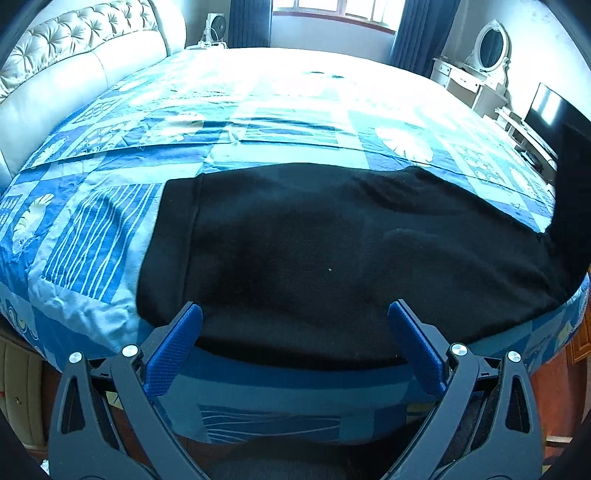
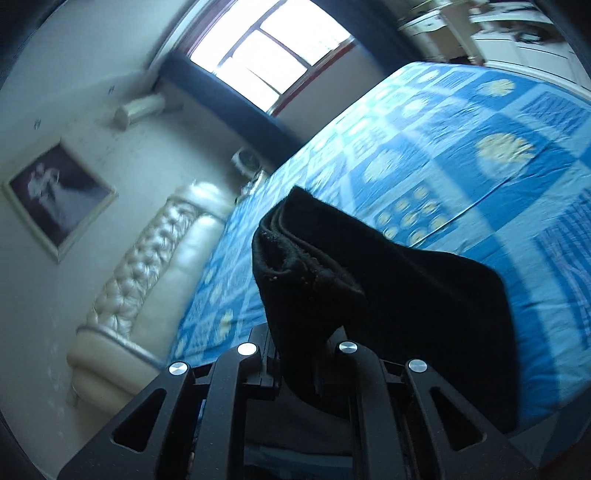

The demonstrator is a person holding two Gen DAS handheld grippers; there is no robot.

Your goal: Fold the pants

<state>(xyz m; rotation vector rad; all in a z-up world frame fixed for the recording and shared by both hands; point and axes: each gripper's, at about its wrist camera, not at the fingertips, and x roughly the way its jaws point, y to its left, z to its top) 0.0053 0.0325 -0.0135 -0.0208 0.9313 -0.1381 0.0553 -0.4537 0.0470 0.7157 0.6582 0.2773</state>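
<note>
Black pants [image 1: 314,240] lie flat along the near edge of the bed, waistband end to the left, in the left wrist view. My left gripper [image 1: 295,332] hovers open just above their near edge, its blue pads wide apart with nothing between them. At the right edge of that view a black part of the pants [image 1: 572,184] rises off the bed. In the right wrist view my right gripper [image 2: 301,347] is shut on the pants' leg end [image 2: 332,266], which stands up bunched out of the jaws and drapes to the right. The view is tilted and blurred.
The bed carries a blue patterned cover [image 1: 258,110]. A tufted cream headboard [image 1: 66,55] runs along the left. A white dressing table with an oval mirror [image 1: 487,48] and a dark screen [image 1: 546,107] stand at the right; a window [image 1: 340,9] is behind.
</note>
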